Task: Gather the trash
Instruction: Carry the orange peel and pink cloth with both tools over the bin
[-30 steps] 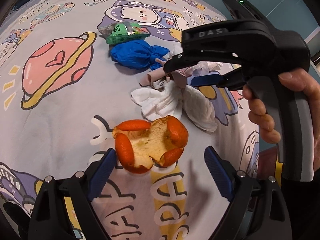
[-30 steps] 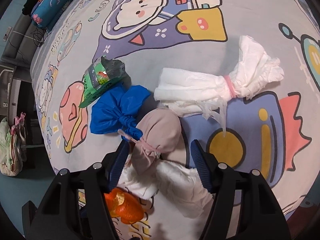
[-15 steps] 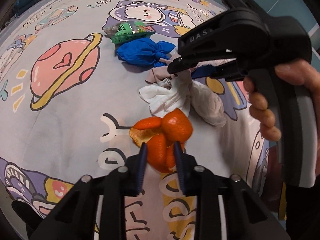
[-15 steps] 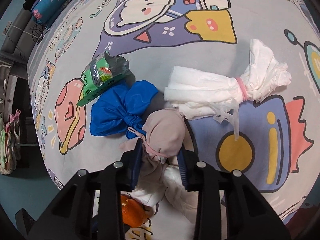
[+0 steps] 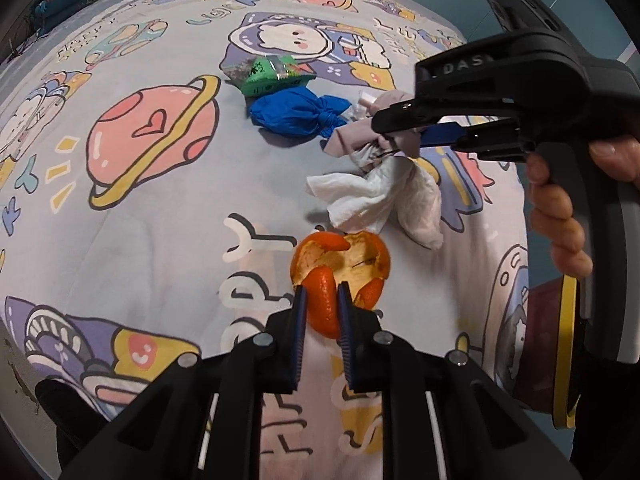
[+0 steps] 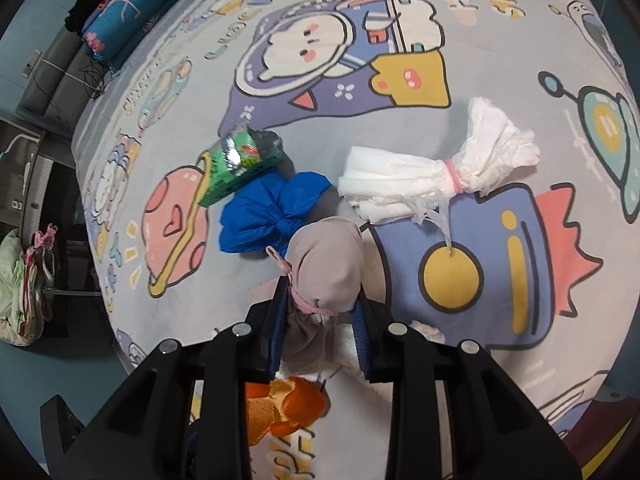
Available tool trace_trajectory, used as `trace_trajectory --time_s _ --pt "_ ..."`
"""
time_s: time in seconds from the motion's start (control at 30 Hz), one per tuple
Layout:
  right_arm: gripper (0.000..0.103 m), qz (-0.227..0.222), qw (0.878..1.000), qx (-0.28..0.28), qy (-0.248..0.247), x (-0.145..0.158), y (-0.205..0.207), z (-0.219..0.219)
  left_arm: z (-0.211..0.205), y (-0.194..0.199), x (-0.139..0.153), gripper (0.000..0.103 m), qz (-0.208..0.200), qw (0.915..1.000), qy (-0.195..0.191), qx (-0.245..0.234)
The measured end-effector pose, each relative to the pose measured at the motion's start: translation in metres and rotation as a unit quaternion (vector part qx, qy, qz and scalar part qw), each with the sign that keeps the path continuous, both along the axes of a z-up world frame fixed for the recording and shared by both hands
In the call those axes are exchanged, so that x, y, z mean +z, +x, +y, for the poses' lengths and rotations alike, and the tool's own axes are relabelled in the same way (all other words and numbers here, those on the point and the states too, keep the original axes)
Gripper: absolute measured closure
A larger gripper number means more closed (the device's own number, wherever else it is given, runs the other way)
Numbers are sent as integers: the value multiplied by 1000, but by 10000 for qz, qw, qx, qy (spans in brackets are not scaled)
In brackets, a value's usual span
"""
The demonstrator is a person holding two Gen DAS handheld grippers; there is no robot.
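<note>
An orange peel (image 5: 340, 258) is pinched between the blue pads of my left gripper (image 5: 322, 292), just above the cartoon bedsheet (image 5: 160, 240); the jaws are still closing on it. My right gripper (image 6: 321, 286) is shut on the neck of a beige tied bag (image 6: 324, 256), lifted off the sheet. In the left wrist view that gripper (image 5: 396, 136) holds the beige bag (image 5: 352, 138), with a crumpled white tissue (image 5: 376, 196) hanging below it. The peel (image 6: 288, 404) shows under the right gripper.
On the sheet lie a blue tied bag (image 6: 268, 212), a green snack wrapper (image 6: 236, 160) and a white tied tissue bundle (image 6: 420, 184). A patterned pillow (image 6: 124, 12) sits at the bed's far end. A person's hand (image 5: 560, 216) grips the right handle.
Both grippers closed: the left on the orange peel, the right on the beige bag. Both have since risen, lifting the peel and the bag with the tissue off the sheet.
</note>
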State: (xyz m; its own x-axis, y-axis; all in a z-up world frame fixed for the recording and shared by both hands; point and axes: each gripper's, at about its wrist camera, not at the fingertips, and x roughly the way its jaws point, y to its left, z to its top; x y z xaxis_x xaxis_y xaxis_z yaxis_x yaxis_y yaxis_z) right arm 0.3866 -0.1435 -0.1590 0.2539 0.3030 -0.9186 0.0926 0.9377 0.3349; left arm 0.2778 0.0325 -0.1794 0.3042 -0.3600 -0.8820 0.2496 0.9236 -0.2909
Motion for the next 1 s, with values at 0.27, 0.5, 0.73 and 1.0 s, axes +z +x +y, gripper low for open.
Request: trace_trajectory --time_s 0.27,0.5,0.73,1.0 --pt "75 -226 9997 -7 31 23 -18 -10 12 -18 12 89 -35 9999 -138 48" --pt "75 -323 9994 -88 100 35 -39 -24 24 -33 26 89 -146 9996 -213 116" --pt "75 -528 9984 -109 142 53 -70 -39 29 -49 44 89 -341 9990 -256 102" --pt "75 -768 9968 -129 169 75 -112 -57 30 -66 66 89 -558 9977 -378 111"
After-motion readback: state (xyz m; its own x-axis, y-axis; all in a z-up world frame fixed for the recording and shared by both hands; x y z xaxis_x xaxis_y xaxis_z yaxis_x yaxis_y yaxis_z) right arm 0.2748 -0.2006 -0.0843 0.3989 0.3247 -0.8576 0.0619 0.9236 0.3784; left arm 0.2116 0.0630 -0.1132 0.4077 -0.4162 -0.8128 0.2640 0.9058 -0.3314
